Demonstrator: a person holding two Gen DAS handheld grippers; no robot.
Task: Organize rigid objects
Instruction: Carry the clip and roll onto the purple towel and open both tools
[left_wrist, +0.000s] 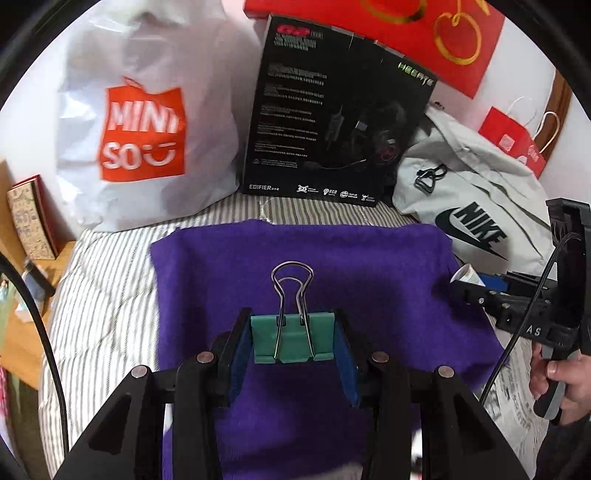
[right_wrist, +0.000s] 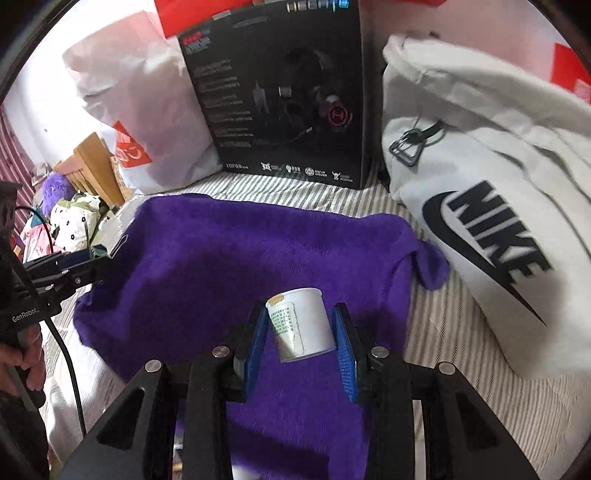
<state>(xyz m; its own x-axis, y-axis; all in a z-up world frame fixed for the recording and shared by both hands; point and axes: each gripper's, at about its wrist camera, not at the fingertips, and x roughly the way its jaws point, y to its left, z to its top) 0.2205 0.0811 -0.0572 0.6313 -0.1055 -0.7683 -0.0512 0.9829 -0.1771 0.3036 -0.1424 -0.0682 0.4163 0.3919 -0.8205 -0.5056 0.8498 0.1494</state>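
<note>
Your left tool (left_wrist: 293, 341) grips a green binder clip (left_wrist: 293, 341) by its sides, its wire handles pointing away from you, above the purple cloth (left_wrist: 332, 266). Your right tool (right_wrist: 301, 325) holds a small white cup (right_wrist: 306, 325) between its blue pads (right_wrist: 345, 350), tilted, over the same purple cloth near its right edge. Behind the cloth on the striped bed (left_wrist: 103, 280) stand a black headset box (left_wrist: 332, 110), a white Miniso bag (left_wrist: 144, 122) to its left and a grey Nike bag (right_wrist: 480, 192) to its right.

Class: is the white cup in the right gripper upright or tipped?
Tipped. The cup leans between the right gripper pads, its label facing left.
</note>
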